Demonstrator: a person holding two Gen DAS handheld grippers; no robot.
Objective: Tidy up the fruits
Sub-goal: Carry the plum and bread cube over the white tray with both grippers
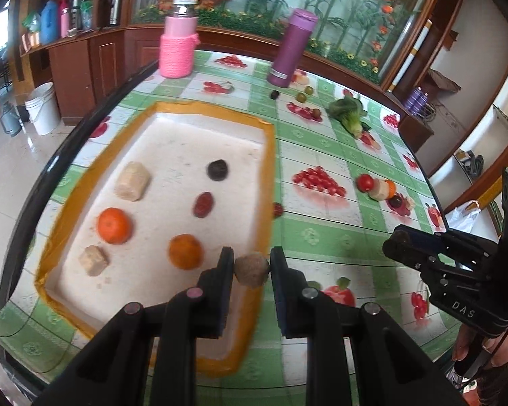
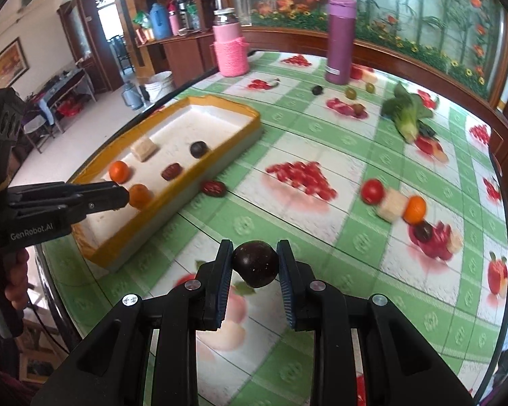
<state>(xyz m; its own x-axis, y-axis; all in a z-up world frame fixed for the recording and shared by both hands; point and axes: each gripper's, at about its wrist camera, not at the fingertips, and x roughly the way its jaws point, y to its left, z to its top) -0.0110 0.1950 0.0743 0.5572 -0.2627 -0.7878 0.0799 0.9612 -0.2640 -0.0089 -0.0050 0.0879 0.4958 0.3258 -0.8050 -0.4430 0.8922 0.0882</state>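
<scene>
My left gripper (image 1: 252, 265) is shut on a brownish round fruit (image 1: 251, 269), held over the near right corner of the white tray with the orange rim (image 1: 269, 155). In the tray lie two oranges (image 1: 114, 225), two pale cut chunks (image 1: 132, 181), a red date (image 1: 203, 204) and a dark plum (image 1: 217, 169). My right gripper (image 2: 255, 264) is shut on a dark plum (image 2: 255, 264) above the tablecloth, right of the tray (image 2: 220, 155). A red date (image 2: 214, 187) lies on the table beside the tray.
Loose on the cloth: a tomato (image 2: 372, 191), pale chunk (image 2: 393, 204), orange (image 2: 415, 209) and dark plum (image 2: 423, 231). Further back are leafy greens (image 2: 406, 115), small fruits (image 2: 350, 93), a purple flask (image 2: 339, 39) and a pink jar (image 2: 230, 47).
</scene>
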